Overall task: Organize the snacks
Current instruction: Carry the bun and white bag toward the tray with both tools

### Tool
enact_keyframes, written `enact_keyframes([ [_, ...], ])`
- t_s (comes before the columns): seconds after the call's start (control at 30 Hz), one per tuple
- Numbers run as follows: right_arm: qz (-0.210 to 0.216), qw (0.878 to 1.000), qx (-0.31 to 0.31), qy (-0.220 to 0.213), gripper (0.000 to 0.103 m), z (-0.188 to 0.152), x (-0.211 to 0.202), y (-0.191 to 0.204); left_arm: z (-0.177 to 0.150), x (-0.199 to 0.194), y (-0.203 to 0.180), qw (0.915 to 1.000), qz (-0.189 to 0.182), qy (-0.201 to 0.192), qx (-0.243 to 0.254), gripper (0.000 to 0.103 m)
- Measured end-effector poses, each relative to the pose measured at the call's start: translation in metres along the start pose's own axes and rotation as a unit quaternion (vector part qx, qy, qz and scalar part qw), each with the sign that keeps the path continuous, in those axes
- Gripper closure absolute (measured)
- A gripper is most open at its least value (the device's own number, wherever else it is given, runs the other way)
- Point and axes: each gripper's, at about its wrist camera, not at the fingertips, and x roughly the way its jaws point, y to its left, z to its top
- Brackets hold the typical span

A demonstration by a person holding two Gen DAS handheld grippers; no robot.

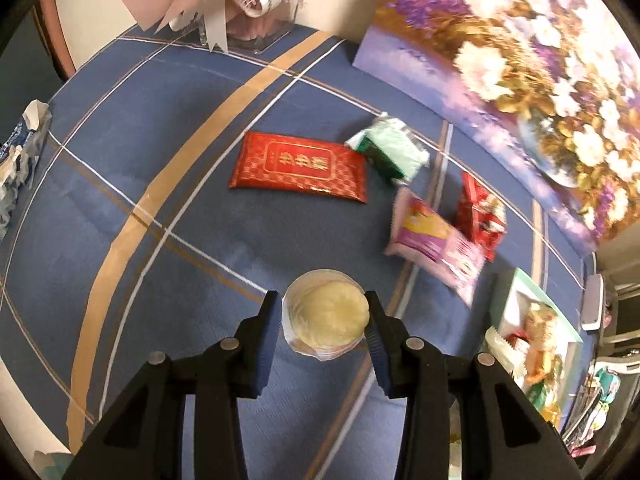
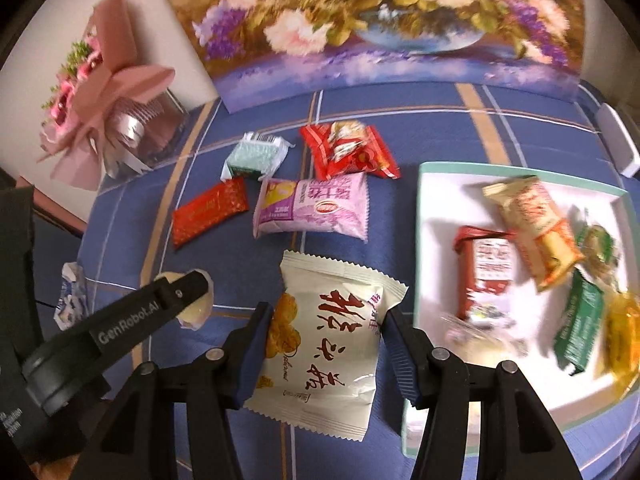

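In the left wrist view my left gripper [image 1: 325,320] is shut on a round pale pastry in clear wrap [image 1: 326,315], held above the blue cloth. My right gripper [image 2: 326,332] is shut on a white snack packet with red characters [image 2: 324,344], also off the table. The left gripper [image 2: 188,292] with its pastry [image 2: 196,312] shows at the lower left of the right wrist view. A white tray with a green rim [image 2: 440,184] holds several snacks at the right. Loose on the cloth lie a red packet [image 1: 298,166], a mint green one [image 1: 390,148], a pink one [image 2: 312,208] and a red sweet packet [image 2: 348,152].
A flower painting [image 2: 360,20] leans at the back of the table. A pink bouquet in a clear holder [image 2: 108,92] stands at the back left. A blue and white tissue pack [image 1: 20,160] lies at the left edge. The blue checked tablecloth [image 1: 180,140] covers the table.
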Motion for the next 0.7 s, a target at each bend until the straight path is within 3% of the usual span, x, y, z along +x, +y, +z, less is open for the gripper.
enact_keyframes([
  [0.43,-0.005,0.999,0.047,-0.026,0.045,-0.002,-0.038,-0.055,-0.028,-0.035,-0.044,0.9981,-0.005,-0.037,0.048,0.060],
  [0.7,-0.035,0.994,0.103,-0.030,0.045,0.002,-0.048,-0.115,-0.059,-0.025,-0.091,0.9946,-0.016,-0.025,0.099,0.060],
])
